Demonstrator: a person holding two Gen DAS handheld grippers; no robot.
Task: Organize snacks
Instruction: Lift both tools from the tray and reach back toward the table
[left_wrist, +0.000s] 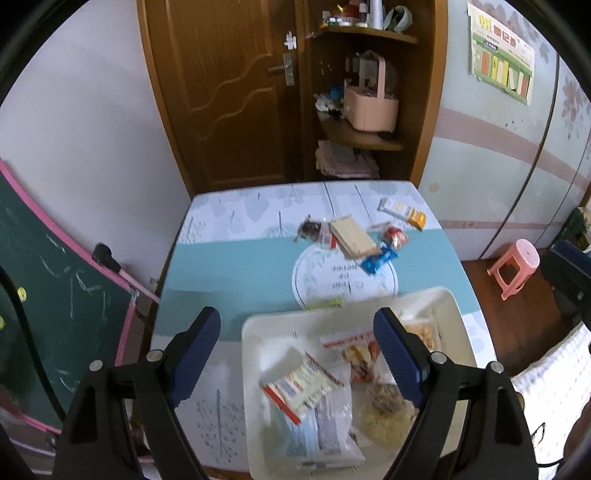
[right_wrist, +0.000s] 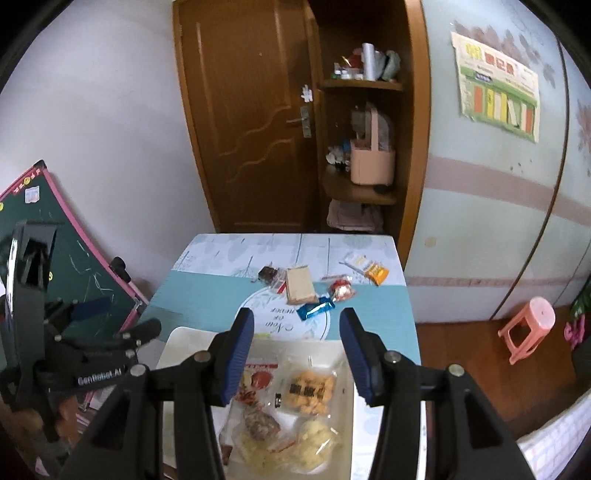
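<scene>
The left gripper (left_wrist: 297, 341) hangs over a white plastic bin (left_wrist: 255, 332) with its blue fingers spread wide apart and nothing between them. The right gripper (right_wrist: 297, 349) hangs over the same white plastic bin (right_wrist: 177, 343), and its blue fingers are spread apart too, holding nothing.

The bin sits on the near part of the worktop (left_wrist: 229, 266), which has a blue and white cloth on it. Inside the bin lie many snack packs. There is a red and white striped packet (left_wrist: 299, 384) on top of a clear bag, a clear pack of round yellow cookies (right_wrist: 308, 391), and a clear pack with a brown lump (right_wrist: 260, 424) beside pale crumbly snacks.

More snacks lie loose farther back on the worktop, in a little group. A tan flat cracker pack (right_wrist: 300, 284) lies in the middle. A shiny blue wrapper (right_wrist: 314, 308) is just beside it, closer to the bin. A red and white candy bag (right_wrist: 341, 288) is to the right. An orange and white packet (right_wrist: 367, 267) lies near the far right edge. A small dark brown snack (right_wrist: 267, 274) lies to the left of the cracker pack.
</scene>
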